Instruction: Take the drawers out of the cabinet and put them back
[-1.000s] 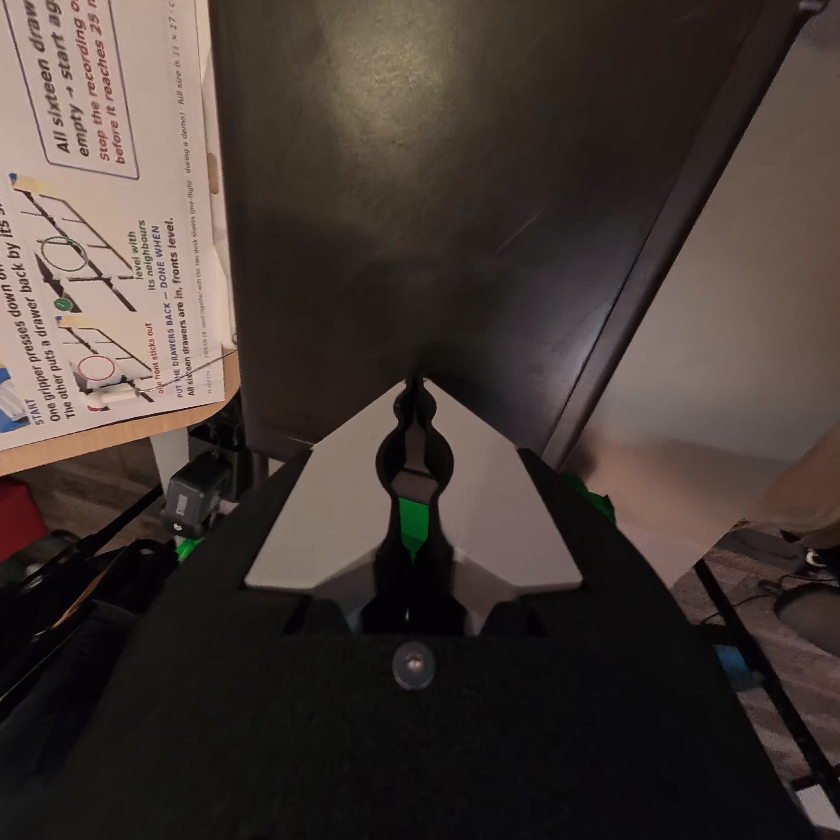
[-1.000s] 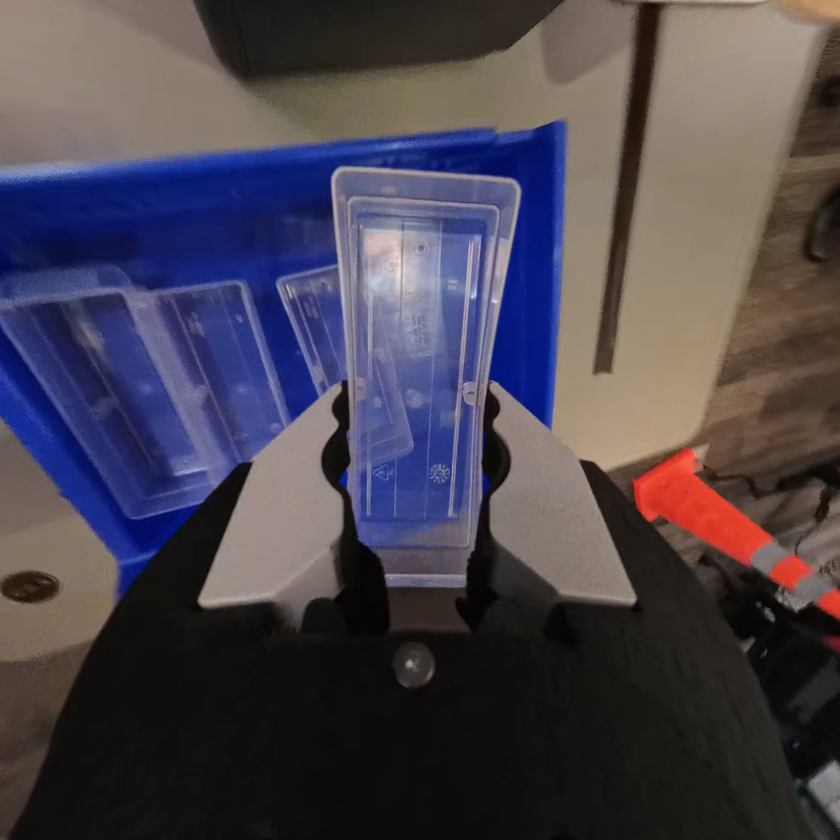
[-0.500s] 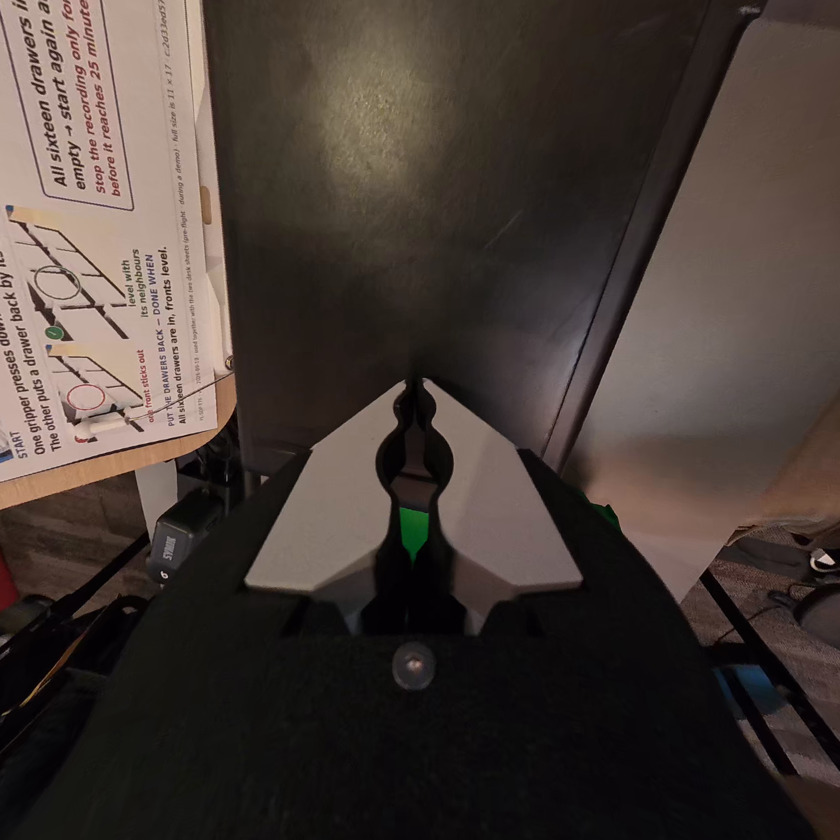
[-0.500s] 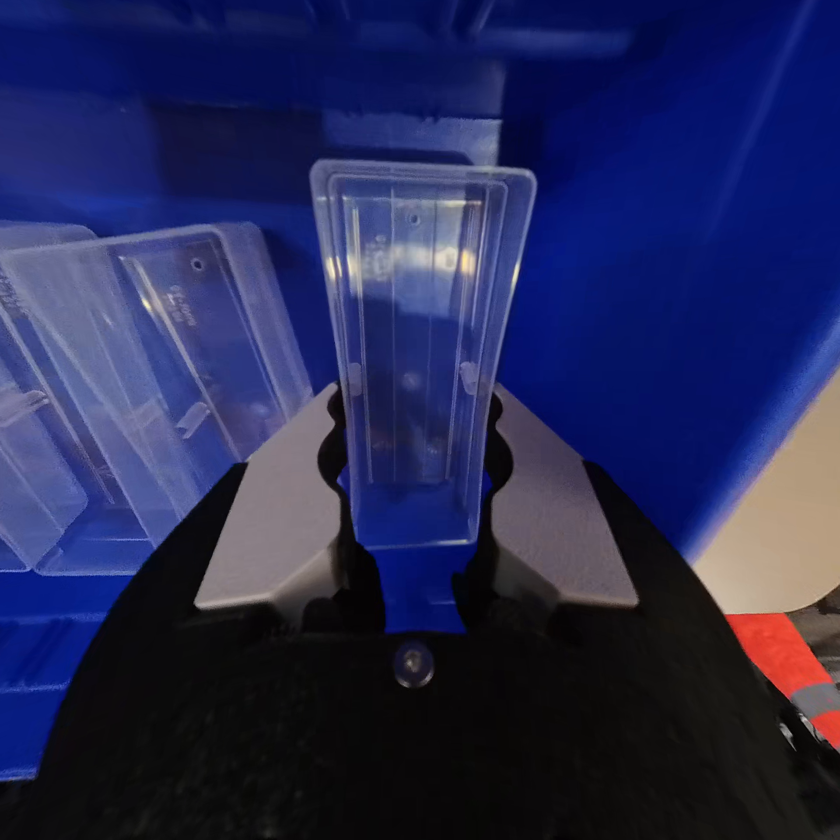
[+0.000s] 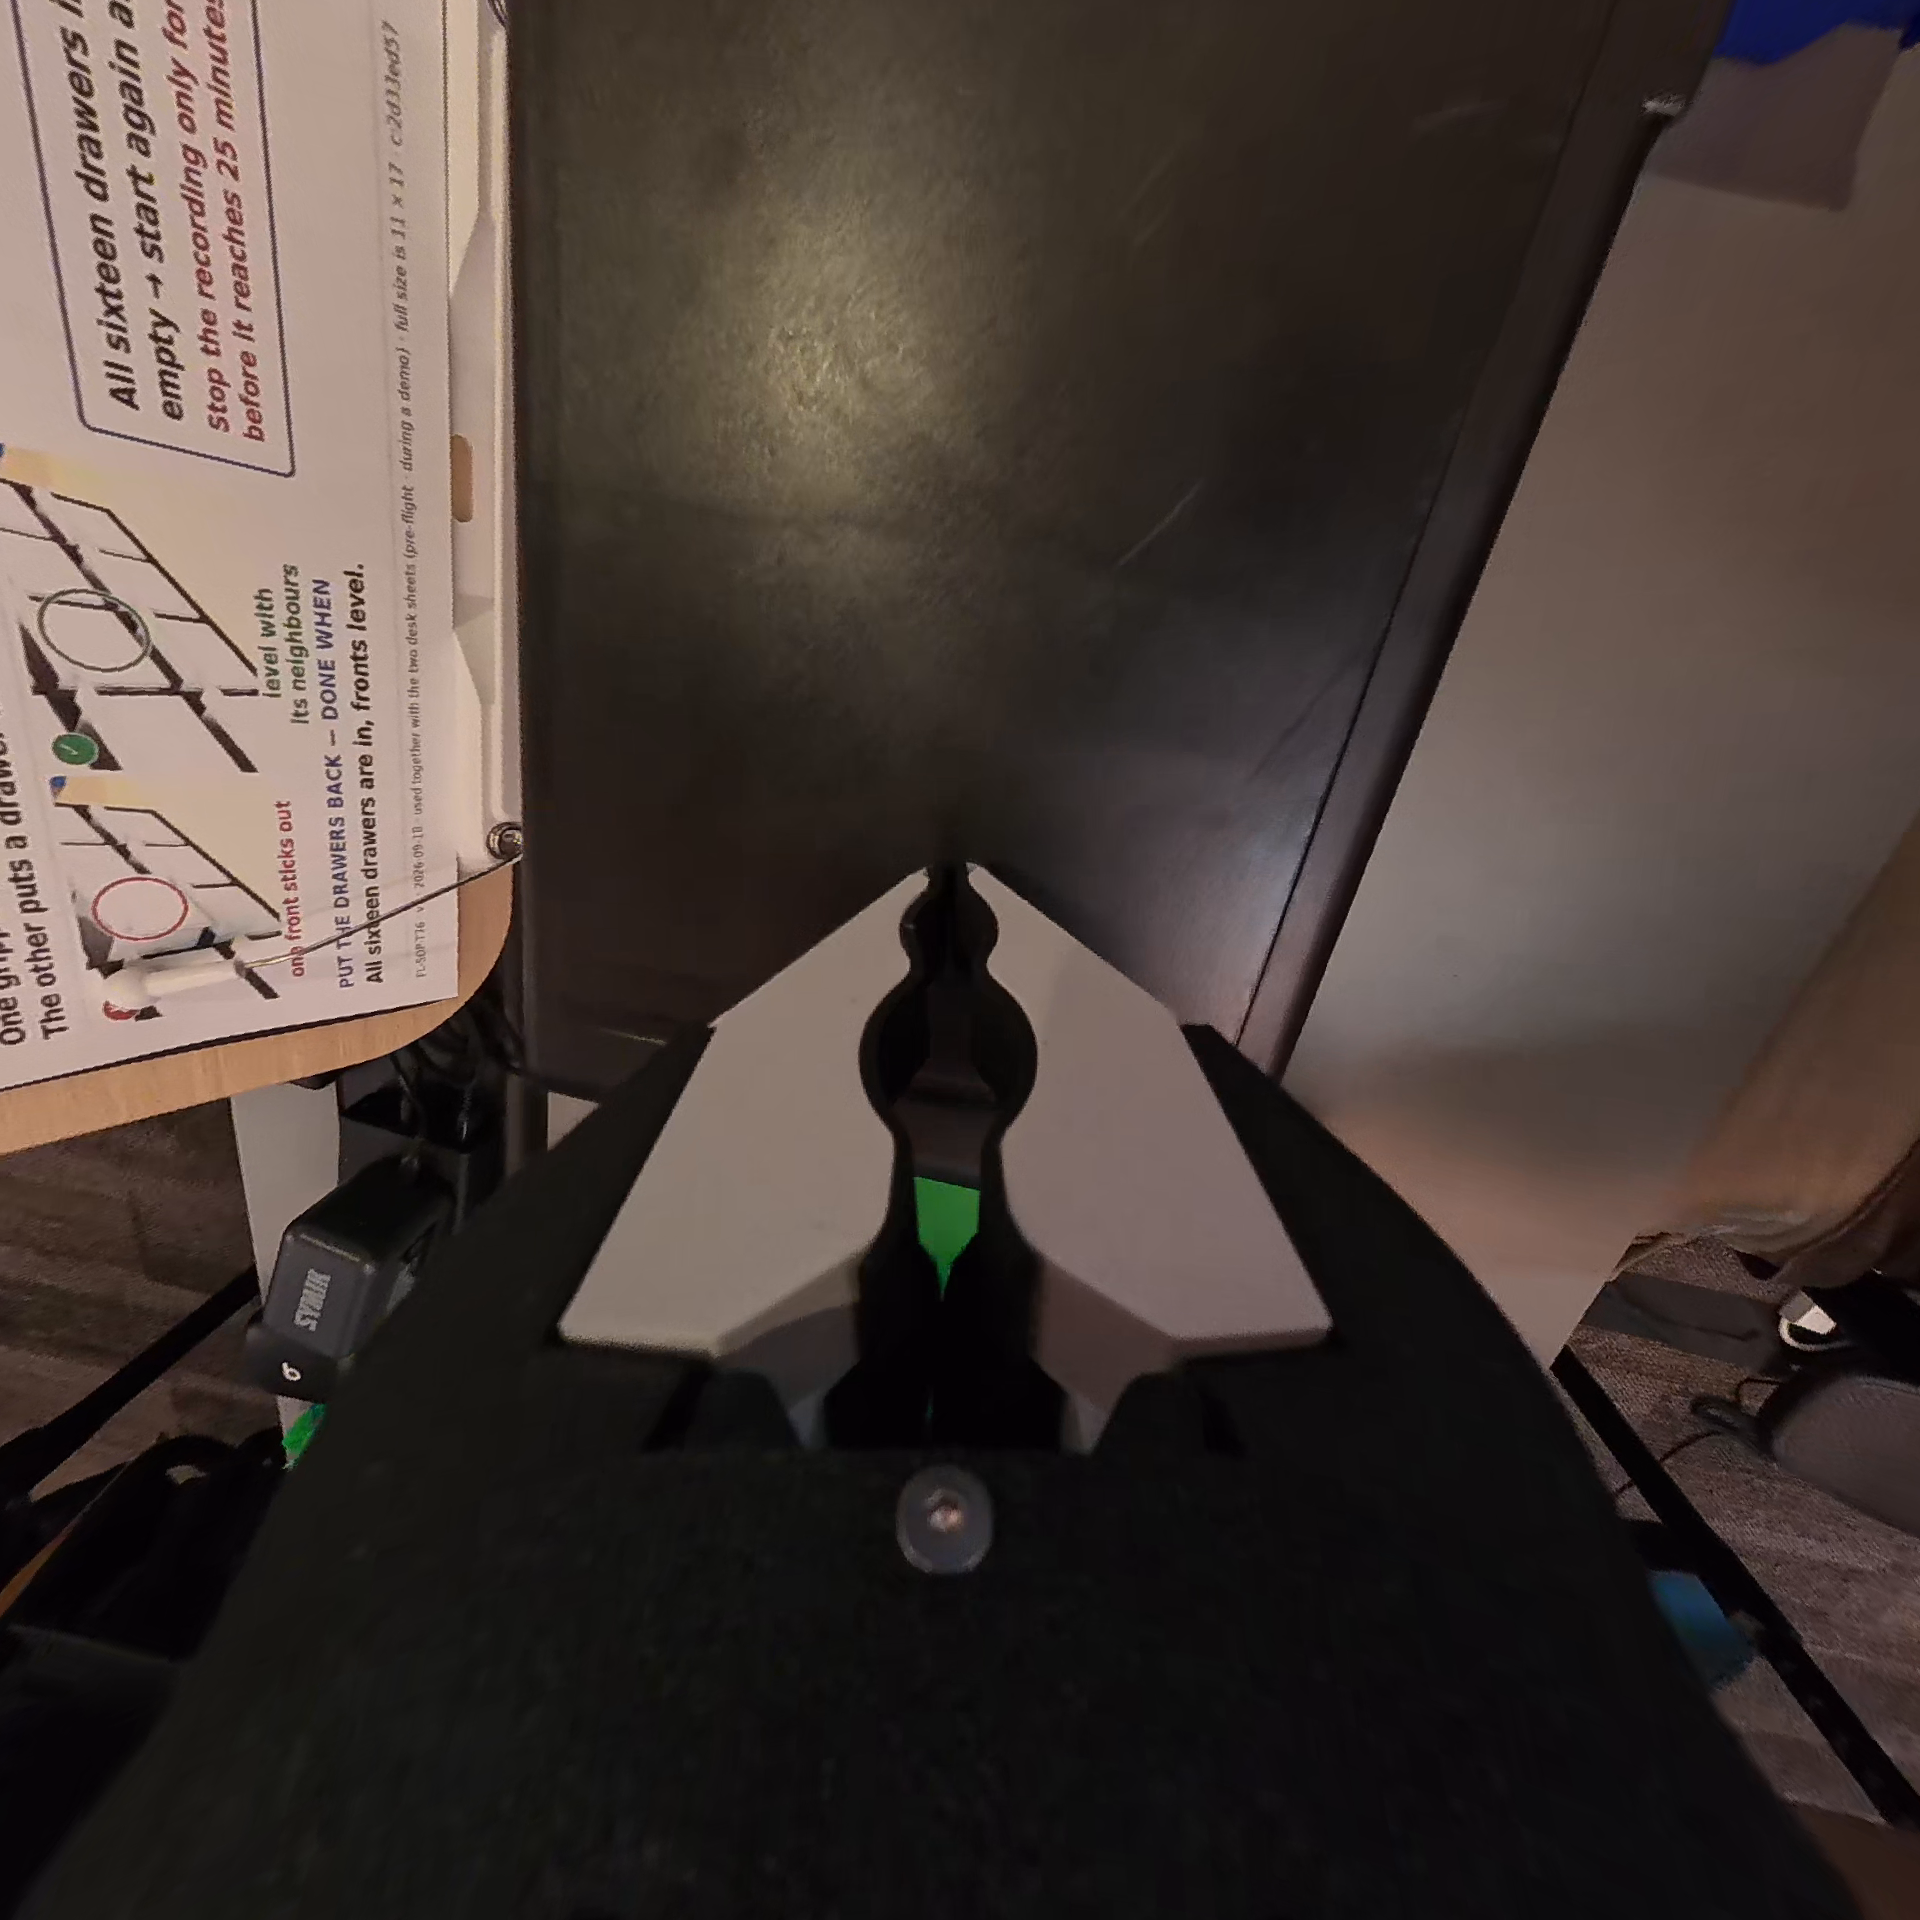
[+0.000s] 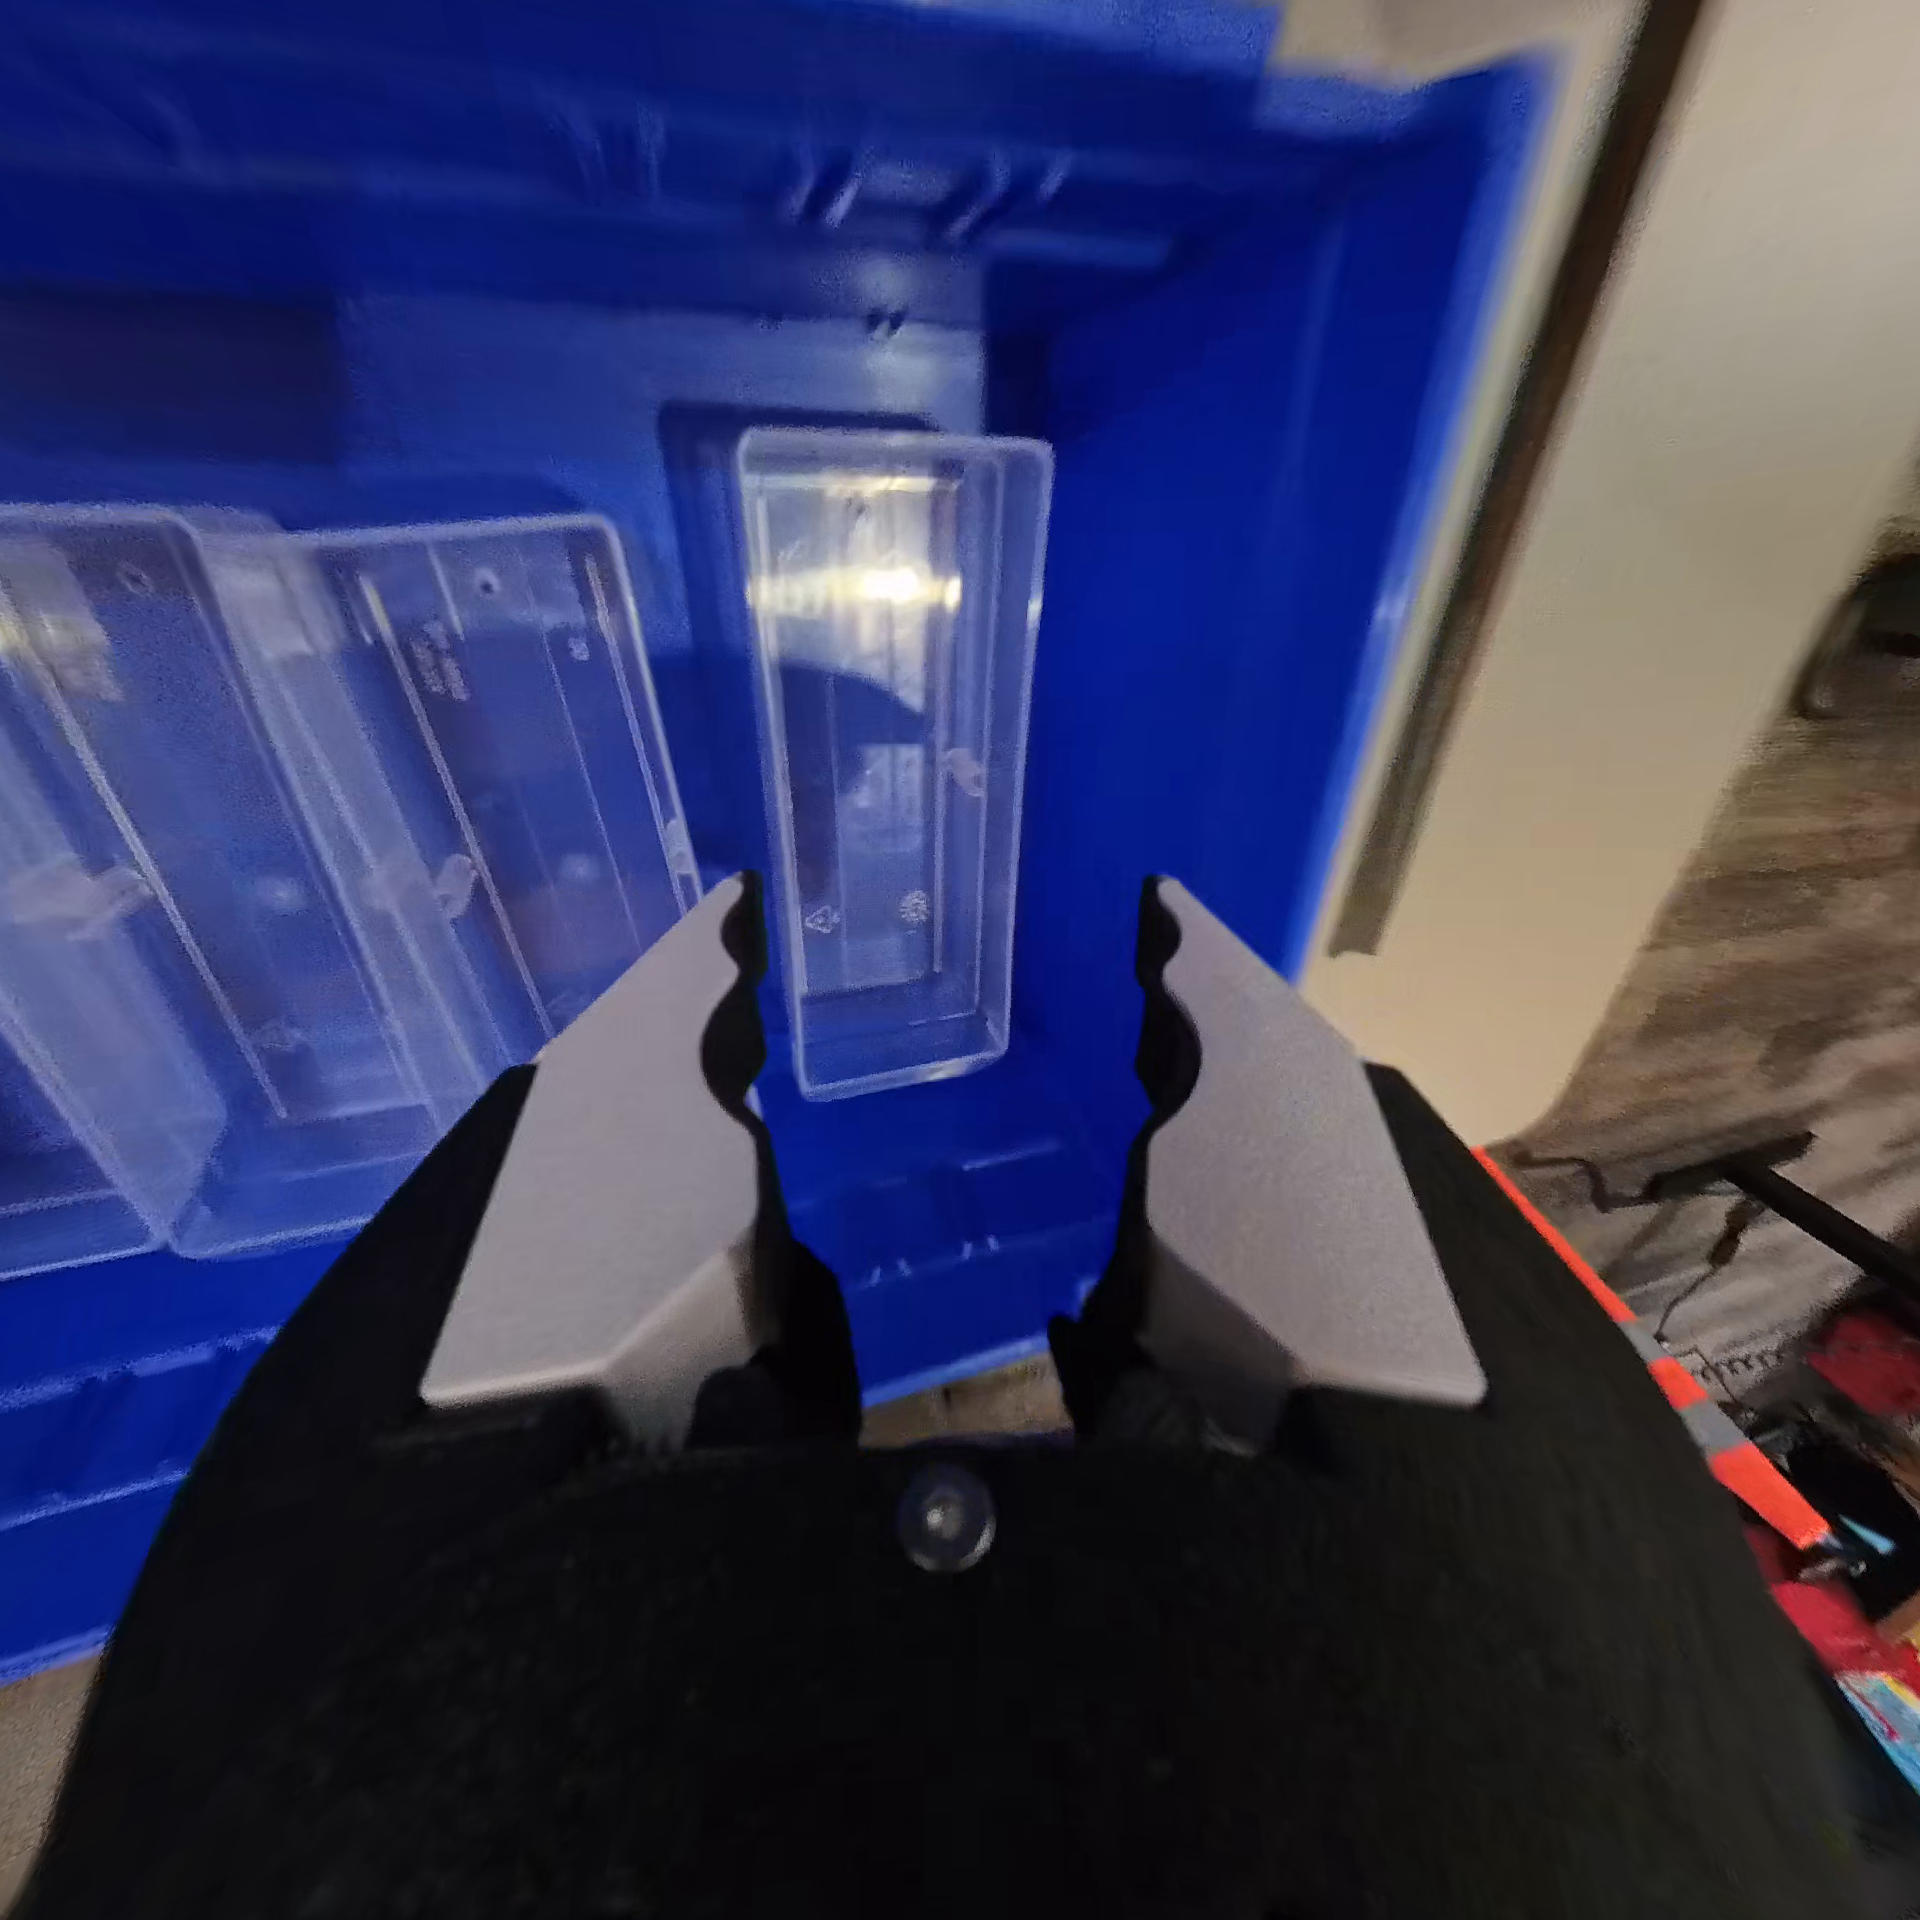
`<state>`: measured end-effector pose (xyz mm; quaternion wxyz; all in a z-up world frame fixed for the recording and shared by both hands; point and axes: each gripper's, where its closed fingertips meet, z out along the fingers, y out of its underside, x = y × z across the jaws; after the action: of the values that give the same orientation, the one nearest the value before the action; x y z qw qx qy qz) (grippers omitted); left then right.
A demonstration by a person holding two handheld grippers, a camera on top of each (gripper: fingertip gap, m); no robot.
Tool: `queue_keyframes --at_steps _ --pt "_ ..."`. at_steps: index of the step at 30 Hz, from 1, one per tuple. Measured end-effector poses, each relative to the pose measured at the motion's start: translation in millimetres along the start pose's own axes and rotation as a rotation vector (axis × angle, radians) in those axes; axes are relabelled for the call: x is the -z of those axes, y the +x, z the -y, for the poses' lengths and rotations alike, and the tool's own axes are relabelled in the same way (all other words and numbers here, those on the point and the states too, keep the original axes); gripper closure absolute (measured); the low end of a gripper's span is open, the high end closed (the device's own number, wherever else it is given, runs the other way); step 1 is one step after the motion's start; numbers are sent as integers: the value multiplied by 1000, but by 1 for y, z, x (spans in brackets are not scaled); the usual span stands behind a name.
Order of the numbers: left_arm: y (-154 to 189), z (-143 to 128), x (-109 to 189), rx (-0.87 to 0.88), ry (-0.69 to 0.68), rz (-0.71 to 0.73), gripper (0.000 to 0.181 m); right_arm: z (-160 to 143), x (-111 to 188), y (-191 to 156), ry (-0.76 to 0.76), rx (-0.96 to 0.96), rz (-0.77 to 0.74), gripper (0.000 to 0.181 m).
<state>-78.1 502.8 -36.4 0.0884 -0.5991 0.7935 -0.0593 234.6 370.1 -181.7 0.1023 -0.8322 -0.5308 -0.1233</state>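
In the right wrist view my right gripper [image 6: 945,894] is open and empty above a blue bin [image 6: 1195,675]. A clear plastic drawer [image 6: 899,758] lies in the bin just beyond the fingertips, apart from them. Two more clear drawers [image 6: 488,821] lie to its left in the bin. In the left wrist view my left gripper [image 5: 948,878] is shut with nothing between its jaws, its tips touching the black top of the cabinet [image 5: 987,436]. The cabinet's drawer openings are hidden.
A printed instruction sheet on a wooden board [image 5: 218,540] lies left of the cabinet. The pale tabletop [image 5: 1621,727] shows at the right. An orange and grey object [image 6: 1704,1423] and clutter lie on the floor right of the bin.
My right gripper opened and let go of the clear drawer, which now lies in the blue bin, and pulled back a little. My left gripper stayed shut on the cabinet top.
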Motion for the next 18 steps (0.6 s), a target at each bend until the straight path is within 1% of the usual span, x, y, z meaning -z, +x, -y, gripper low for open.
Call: queue_keyframes --at_steps 1,3,5,6,7,9,10,11,12,13,14,15,16,18 --pt "0 0 0 6 -5 -2 181 7 16 3 48 -33 -55 111" --pt "0 0 0 15 -13 -2 181 22 55 11 152 -160 -205 113" --pt "0 0 0 15 -24 8 181 30 96 5 239 -360 -326 113" --pt "0 0 0 16 -31 14 181 32 114 -6 293 -473 -363 113" --pt "0 0 0 13 -39 24 181 37 132 -19 382 -598 -390 113" --pt "0 0 0 7 -55 44 181 46 161 -48 622 -832 -424 109" --pt "0 0 0 3 -63 53 181 42 174 -55 734 -953 -505 110" --pt "0 0 0 -1 -71 60 181 37 181 -69 825 -1062 -548 110" --pt "0 0 0 -3 -78 66 181 37 182 -86 904 -1150 -540 110" --pt "0 0 0 -4 -85 70 181 33 180 -105 925 -1252 -530 110" --pt "0 0 0 -3 -90 75 181 26 173 -126 902 -1363 -531 110" --pt "0 0 -1 -4 -95 83 181 25 166 -150 881 -1452 -518 110" --pt "0 0 -1 -8 -100 92 181 31 159 -173 878 -1493 -502 110" --pt "0 0 -1 -9 -106 105 181 36 142 -216 810 -1523 -539 110"
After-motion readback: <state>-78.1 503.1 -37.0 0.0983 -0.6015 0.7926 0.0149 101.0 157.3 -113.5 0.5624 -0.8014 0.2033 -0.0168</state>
